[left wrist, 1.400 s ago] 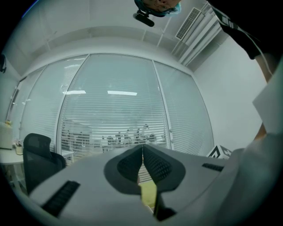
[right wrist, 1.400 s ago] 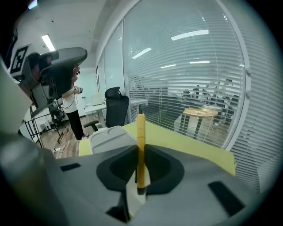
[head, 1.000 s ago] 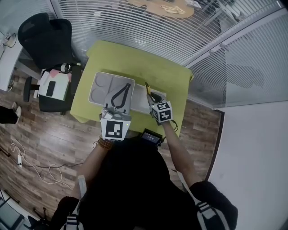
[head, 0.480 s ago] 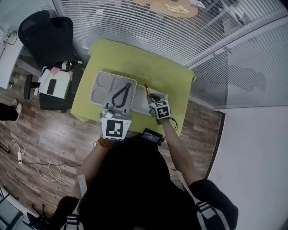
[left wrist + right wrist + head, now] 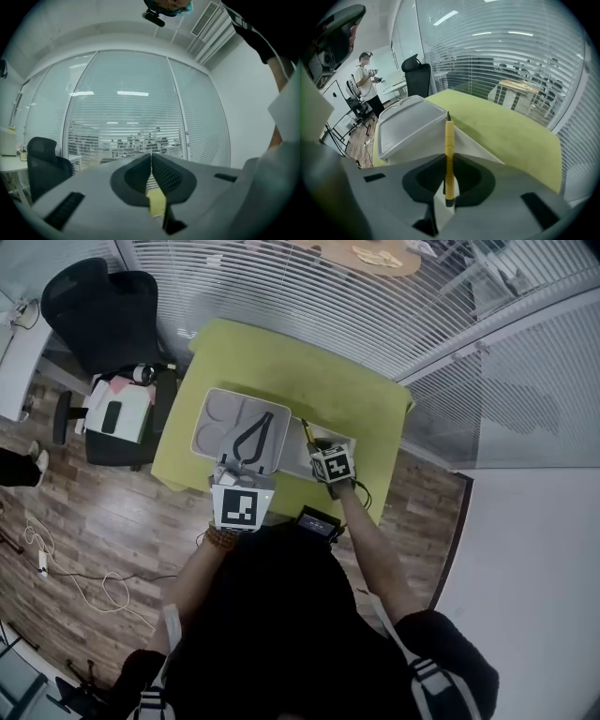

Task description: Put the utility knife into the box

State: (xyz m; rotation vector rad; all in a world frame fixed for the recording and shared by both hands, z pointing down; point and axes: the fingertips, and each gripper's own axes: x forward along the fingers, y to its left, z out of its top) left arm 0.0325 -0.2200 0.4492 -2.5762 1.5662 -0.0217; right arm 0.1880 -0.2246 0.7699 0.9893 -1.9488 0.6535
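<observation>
Far left, the black office chair (image 5: 94, 306) sits off the green bench (image 5: 281, 357), same spot as a second ago. On the bench lies the grey moulded tray (image 5: 214, 418), and the left hand-held gripper (image 5: 269, 417) hangs over it just where it was. Its own view shows the jaws pressed together with nothing between them (image 5: 151, 161).

Moving right: the yellow utility knife (image 5: 449, 136) is clamped between the pads of the right hand-held gripper (image 5: 449, 164), sticking out ahead of them, tip forward. That gripper (image 5: 315, 442) has dipped lower and tilted further down since the earlier frame, bringing the knife (image 5: 307, 430) in over the white box (image 5: 292, 456) beside the tray.

Hard to read: from the head view the box is mostly covered by the right gripper and its marker cube (image 5: 330, 465). Whether the knife touches the box I cannot tell. The knife's rear end is lost between the pads.
</observation>
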